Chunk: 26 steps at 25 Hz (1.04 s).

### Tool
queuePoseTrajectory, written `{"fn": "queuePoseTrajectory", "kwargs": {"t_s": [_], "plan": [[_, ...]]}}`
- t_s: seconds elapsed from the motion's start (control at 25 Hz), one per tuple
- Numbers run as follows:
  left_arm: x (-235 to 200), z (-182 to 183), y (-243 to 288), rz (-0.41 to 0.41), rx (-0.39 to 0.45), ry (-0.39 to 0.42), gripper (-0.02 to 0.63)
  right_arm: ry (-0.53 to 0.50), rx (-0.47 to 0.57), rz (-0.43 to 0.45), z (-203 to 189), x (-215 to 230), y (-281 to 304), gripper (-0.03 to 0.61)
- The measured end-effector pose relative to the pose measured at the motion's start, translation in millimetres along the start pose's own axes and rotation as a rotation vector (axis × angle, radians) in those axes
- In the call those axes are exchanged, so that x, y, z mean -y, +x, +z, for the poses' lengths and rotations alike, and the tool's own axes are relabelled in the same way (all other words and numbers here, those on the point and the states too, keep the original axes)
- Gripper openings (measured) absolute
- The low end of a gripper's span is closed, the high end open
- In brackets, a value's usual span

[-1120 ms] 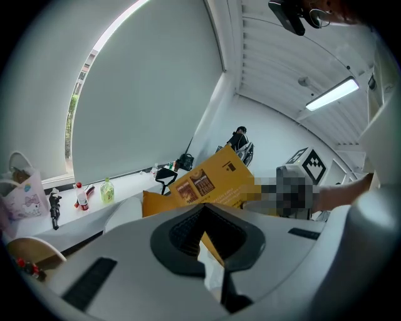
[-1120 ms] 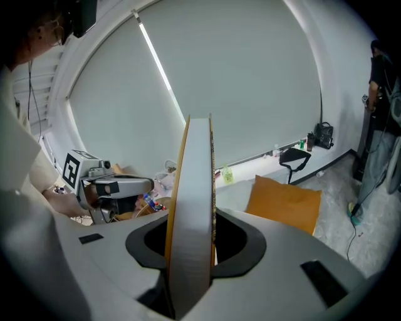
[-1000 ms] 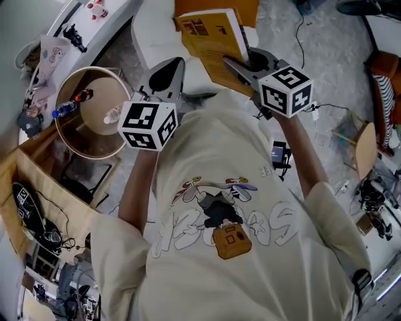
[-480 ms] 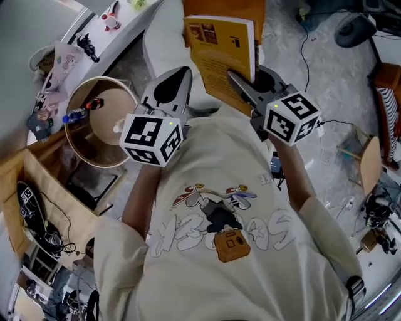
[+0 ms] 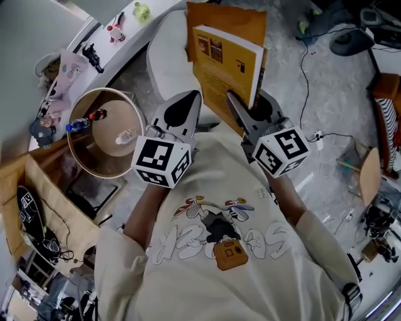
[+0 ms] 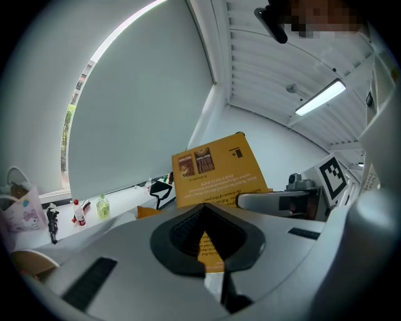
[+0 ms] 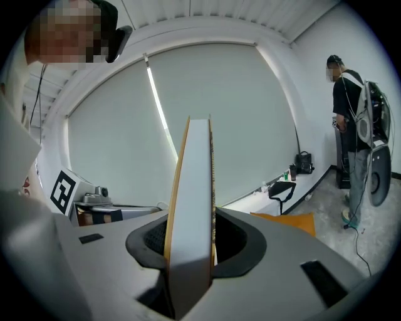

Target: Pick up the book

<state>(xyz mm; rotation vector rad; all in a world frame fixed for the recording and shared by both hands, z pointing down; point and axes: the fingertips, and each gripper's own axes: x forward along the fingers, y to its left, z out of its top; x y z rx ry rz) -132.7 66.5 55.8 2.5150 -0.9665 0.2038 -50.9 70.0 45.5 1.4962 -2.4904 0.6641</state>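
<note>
A yellow-orange book [image 5: 229, 59] stands on edge, clear of the white seat [image 5: 166, 56] beneath it. My right gripper [image 5: 247, 106] is shut on its lower part; in the right gripper view the white page edge of the book [image 7: 191, 188] runs straight up between the jaws of the right gripper [image 7: 191, 254]. My left gripper [image 5: 187, 100] hovers just left of the book, apart from it and shut on nothing. In the left gripper view the book [image 6: 213, 172] cover shows ahead of the left gripper [image 6: 207, 251], with the right gripper [image 6: 276, 200] clamped on it.
A round wooden tub [image 5: 81, 147] with small bottles sits at the left. A white ledge [image 5: 94, 44] with figurines runs along the upper left. An orange pad [image 5: 225, 15] lies behind the book. Cables [image 5: 307, 69] cross the floor at right. A person [image 7: 351, 138] stands far right.
Both grippers have risen. The book has come up with the right gripper and now stands more upright and nearer the head camera. The left gripper stays beside it, shut on nothing.
</note>
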Motion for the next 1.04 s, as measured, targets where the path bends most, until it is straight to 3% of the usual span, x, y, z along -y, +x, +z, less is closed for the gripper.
{"fn": "queuePoseTrajectory", "kwargs": {"t_s": [0.44, 1.04], "plan": [[-13.2, 4.4, 0.2, 0.020, 0.020, -0.024, 0.005, -0.006, 0.005, 0.021, -3.2, -18.6, 7.9, 0.152], [-18.9, 12.0, 0.8, 0.022, 0.035, -0.026, 0.005, -0.023, -0.017, 0.045, 6.7, -6.8, 12.4, 0.152]]}}
